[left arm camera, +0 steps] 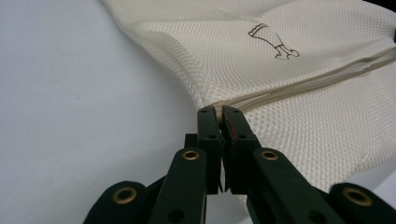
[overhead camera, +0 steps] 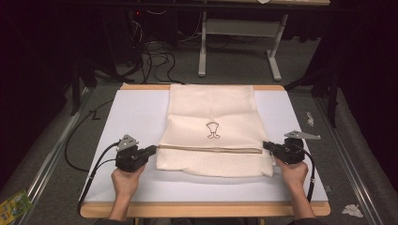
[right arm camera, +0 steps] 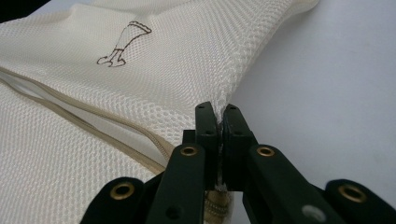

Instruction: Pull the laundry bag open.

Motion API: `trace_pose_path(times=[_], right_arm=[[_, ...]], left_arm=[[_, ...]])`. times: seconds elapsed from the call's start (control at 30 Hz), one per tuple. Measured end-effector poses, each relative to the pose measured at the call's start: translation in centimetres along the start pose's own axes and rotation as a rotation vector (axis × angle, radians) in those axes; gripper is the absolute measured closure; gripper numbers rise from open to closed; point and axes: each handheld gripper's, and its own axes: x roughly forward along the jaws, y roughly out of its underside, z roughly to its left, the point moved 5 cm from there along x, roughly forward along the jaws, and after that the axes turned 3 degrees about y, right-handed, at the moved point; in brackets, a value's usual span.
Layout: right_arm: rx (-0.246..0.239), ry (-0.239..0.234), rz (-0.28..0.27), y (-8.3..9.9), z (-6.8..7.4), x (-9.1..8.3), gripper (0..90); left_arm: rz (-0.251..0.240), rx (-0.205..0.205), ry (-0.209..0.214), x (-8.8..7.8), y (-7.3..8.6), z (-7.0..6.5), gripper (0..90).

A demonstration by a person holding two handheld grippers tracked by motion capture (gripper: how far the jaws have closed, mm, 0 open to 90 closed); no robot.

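A cream mesh laundry bag [overhead camera: 213, 126] lies flat on the white table top [overhead camera: 131, 117], with a small dark emblem [overhead camera: 212, 130] and a zipper line [overhead camera: 209, 149] running across it. My left gripper [overhead camera: 154, 149] is shut on the bag's left edge at the zipper end; in the left gripper view the left gripper [left arm camera: 219, 111] pinches the mesh bag [left arm camera: 289, 79] there. My right gripper [overhead camera: 265, 145] is shut on the bag's right edge. In the right gripper view the right gripper [right arm camera: 217, 109] clamps a raised fold of the mesh bag [right arm camera: 154, 79] beside the zipper [right arm camera: 93, 126].
The table's wooden front edge [overhead camera: 202, 209] runs between the person's forearms. Behind the table stand a grey metal frame [overhead camera: 239, 42] and tangled cables [overhead camera: 155, 61] on the floor. Scraps of paper [overhead camera: 352, 210] lie on the floor at the right, a green packet [overhead camera: 14, 204] at the left.
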Motion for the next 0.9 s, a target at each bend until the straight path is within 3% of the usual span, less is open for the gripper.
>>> trace_pose_path(times=[0.3,0.9], right_arm=[[0.013,-0.009,0.032,0.5,-0.3,0.5,87.5],[-0.026,0.046,0.095,1.4,-0.4,1.6,85.6]], left_arm=[[0.024,-0.005,0.006,0.4,0.3,0.1,86.8],[0.081,-0.021,0.013,1.1,1.2,0.3,86.5]])
